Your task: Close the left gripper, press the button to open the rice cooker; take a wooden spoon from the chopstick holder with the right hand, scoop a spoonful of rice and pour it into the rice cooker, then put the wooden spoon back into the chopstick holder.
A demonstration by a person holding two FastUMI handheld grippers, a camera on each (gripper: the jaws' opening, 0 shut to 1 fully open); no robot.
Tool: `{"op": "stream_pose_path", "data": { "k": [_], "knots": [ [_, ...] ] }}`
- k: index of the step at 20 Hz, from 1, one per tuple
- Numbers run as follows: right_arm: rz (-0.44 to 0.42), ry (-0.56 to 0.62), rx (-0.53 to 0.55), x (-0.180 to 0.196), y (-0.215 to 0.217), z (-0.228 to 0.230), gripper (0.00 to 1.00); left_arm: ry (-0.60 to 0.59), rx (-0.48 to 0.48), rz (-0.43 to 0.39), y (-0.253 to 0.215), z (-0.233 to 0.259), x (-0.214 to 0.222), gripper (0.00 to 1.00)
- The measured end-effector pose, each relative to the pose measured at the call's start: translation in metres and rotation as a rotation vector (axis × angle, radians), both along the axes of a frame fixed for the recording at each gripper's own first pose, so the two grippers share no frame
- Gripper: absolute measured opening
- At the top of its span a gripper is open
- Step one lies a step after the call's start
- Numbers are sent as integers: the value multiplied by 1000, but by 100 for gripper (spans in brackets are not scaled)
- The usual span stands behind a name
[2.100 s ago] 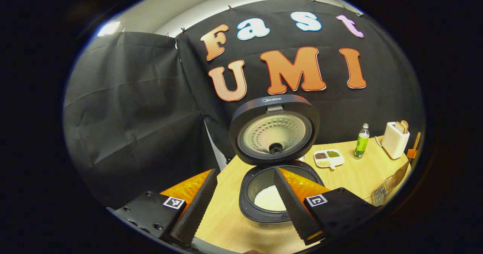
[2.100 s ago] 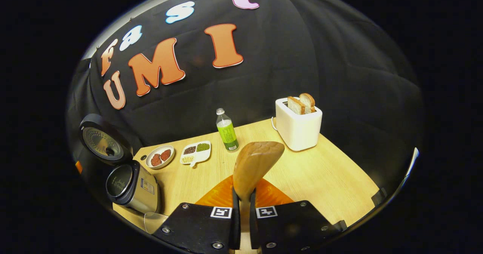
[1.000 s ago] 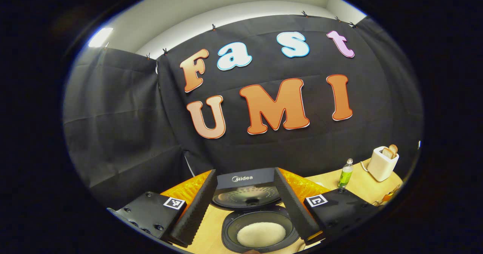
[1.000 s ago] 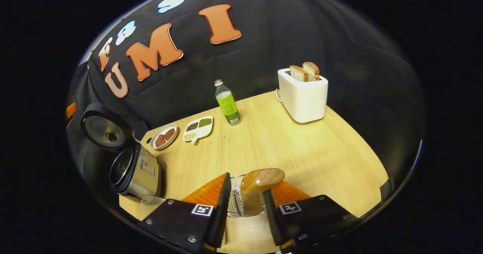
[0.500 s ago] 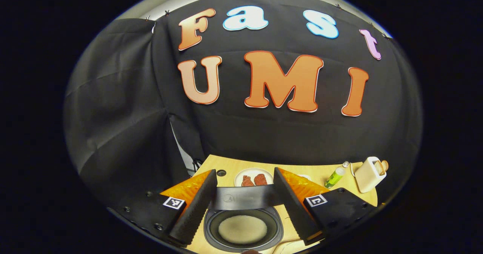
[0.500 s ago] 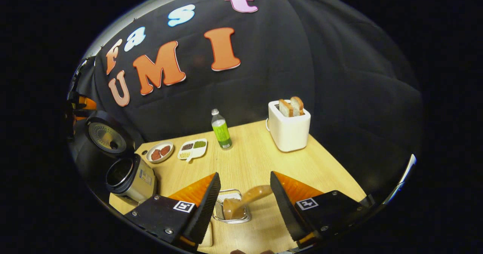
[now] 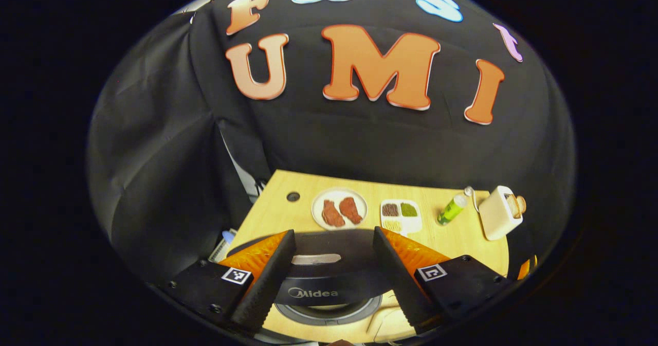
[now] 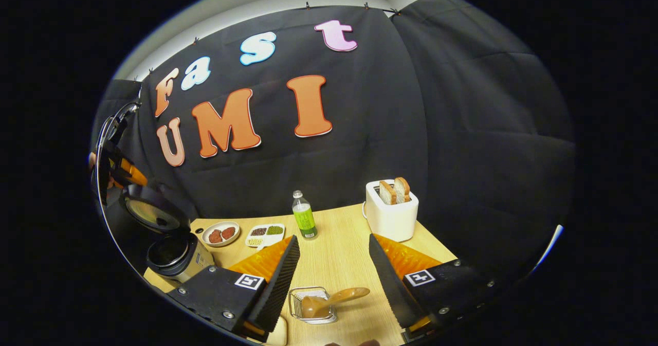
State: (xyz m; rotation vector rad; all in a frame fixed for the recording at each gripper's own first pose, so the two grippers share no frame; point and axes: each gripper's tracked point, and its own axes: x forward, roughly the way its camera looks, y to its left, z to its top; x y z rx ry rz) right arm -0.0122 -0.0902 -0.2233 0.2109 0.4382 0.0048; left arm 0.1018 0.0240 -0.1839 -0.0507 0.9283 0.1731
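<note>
Wooden spoon (image 8: 329,299) leans in the wire chopstick holder (image 8: 312,305) below the right gripper (image 8: 333,279), fingers wide apart, empty. Left gripper (image 7: 333,275), also spread, points down, straddling the rice cooker (image 7: 329,284) lid edge

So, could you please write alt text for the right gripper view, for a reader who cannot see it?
The open right gripper hovers above a brown wooden spoon resting tilted in a small wire chopstick holder on a light wooden table. Behind stand a green bottle and a white toaster with bread; at left, an open rice cooker.
</note>
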Motion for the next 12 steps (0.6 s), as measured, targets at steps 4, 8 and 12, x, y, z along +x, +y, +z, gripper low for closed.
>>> {"op": "stream_pose_path", "data": {
  "k": [4, 8, 12],
  "knots": [
    [25, -26, 16, 4, 9, 10, 85, 151, -47, -7, -11, -35, -46, 100],
    [42, -97, 9, 17, 18, 33, 85, 312, -54, -8, -16, -74, -84, 94],
    [52, -150, -41, 25, 21, 50, 84, 415, -55, 11, -20, -112, -106, 95]
  ]
}}
